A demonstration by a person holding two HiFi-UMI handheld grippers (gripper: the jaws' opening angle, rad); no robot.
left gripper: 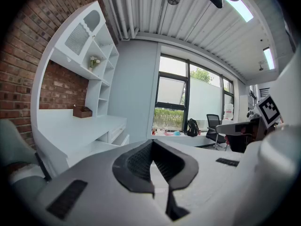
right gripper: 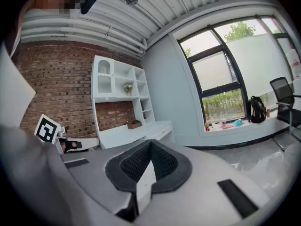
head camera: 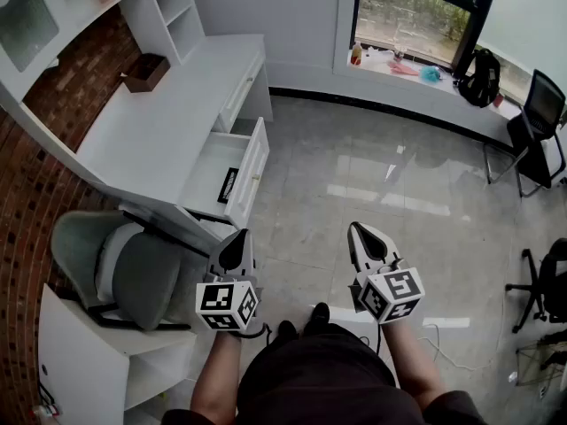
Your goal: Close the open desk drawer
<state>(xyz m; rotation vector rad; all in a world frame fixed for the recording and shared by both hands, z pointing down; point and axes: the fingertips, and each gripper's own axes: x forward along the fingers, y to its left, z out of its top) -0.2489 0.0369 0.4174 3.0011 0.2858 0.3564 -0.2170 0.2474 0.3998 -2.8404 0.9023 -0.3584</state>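
The white desk runs along the brick wall at the left. Its drawer is pulled out toward the tiled floor, with a flat black item lying inside. In the left gripper view the drawer shows far off beside the desk. My left gripper hovers just below the drawer's near corner, apart from it, jaws shut and empty. To its right, my right gripper is held over open floor, also shut on nothing. Both point forward.
A grey chair stands at the desk, left of my left gripper. A brown box sits on the desktop. A white cabinet is at the lower left. Black office chairs and a backpack stand by the window at the right.
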